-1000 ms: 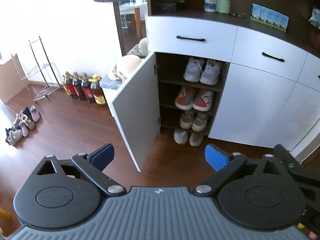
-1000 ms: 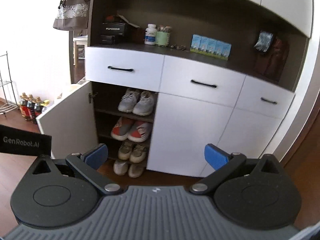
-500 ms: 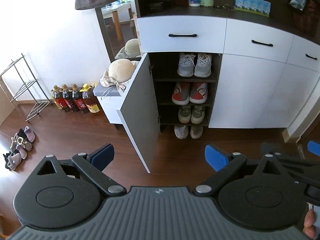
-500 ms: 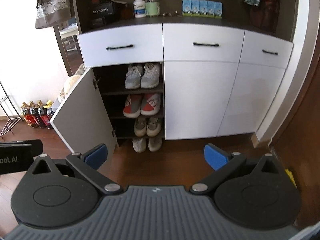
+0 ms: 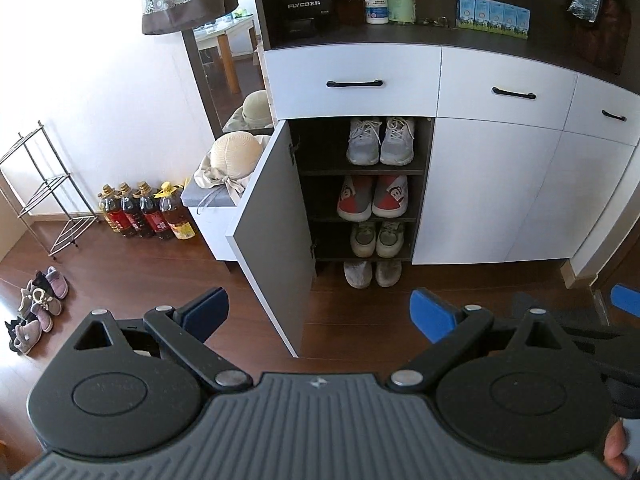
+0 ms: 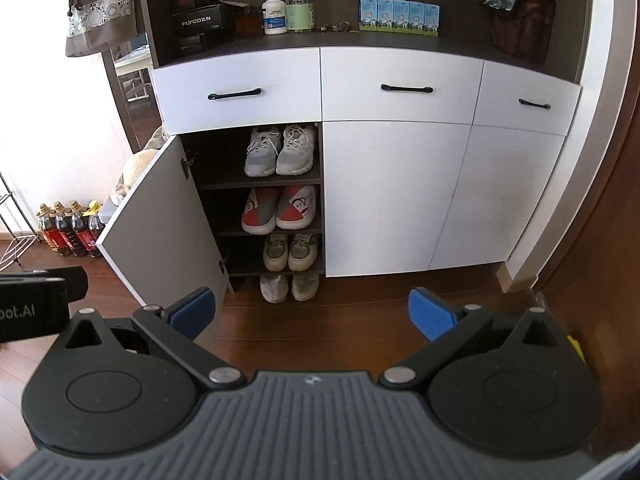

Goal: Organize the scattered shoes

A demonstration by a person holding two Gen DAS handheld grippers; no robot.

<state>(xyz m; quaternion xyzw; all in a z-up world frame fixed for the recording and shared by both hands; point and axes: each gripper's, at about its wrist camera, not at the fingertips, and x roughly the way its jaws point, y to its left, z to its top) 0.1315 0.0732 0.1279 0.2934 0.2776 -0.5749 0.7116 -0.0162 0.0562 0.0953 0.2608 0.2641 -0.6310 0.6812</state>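
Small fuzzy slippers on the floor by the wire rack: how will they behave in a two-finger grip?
The slippers look plush and small, so probably light and likely to squash between the pads. They lie bunched together, so pushing one would probably shift its neighbours. Unlikely to roll.

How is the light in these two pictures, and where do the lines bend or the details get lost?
Left wrist view: the white wall at upper left is overexposed, and the cabinet edges bow with fisheye distortion. Right wrist view: the open compartment lies in shadow, though the shoes stay readable; the door frame at right curves strongly. Both views are sharp.
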